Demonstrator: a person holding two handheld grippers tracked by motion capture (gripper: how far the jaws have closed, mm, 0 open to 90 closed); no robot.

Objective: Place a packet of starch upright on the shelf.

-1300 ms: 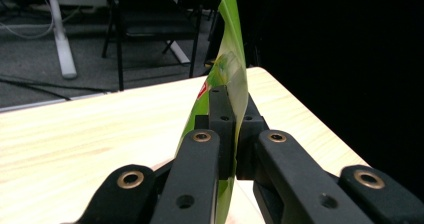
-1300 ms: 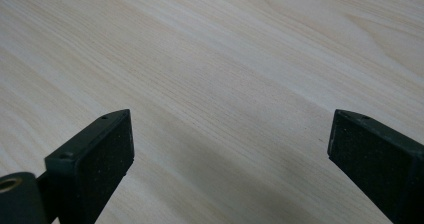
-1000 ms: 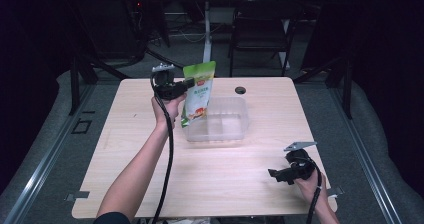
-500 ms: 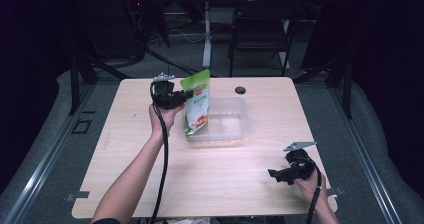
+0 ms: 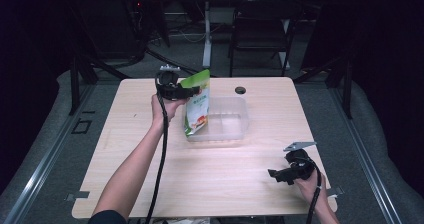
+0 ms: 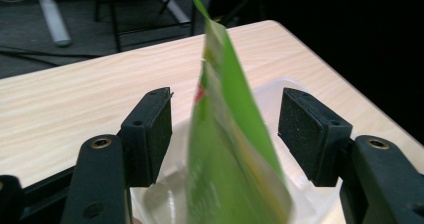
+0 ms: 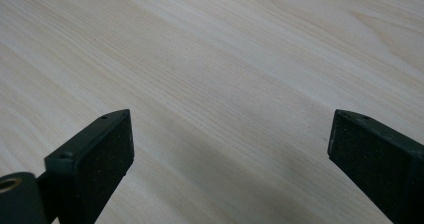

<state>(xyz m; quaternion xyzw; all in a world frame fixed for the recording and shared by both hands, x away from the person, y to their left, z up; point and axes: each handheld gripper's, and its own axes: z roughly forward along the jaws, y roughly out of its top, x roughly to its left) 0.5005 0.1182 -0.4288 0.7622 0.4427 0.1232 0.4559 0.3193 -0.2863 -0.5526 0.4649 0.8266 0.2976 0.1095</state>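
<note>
While the clear tub (image 5: pixel 227 124) sits mid-desk (image 5: pixel 150 184), a green pouch (image 5: pixel 198 106) stands upright in its left end. Just left of it, the left tool (image 6: pixel 225 134) has just been opening; its pads flank the pouch top without pressing. Near right, the right tool (image 5: pixel 274 175) is spread, well apart from the pouch.
</note>
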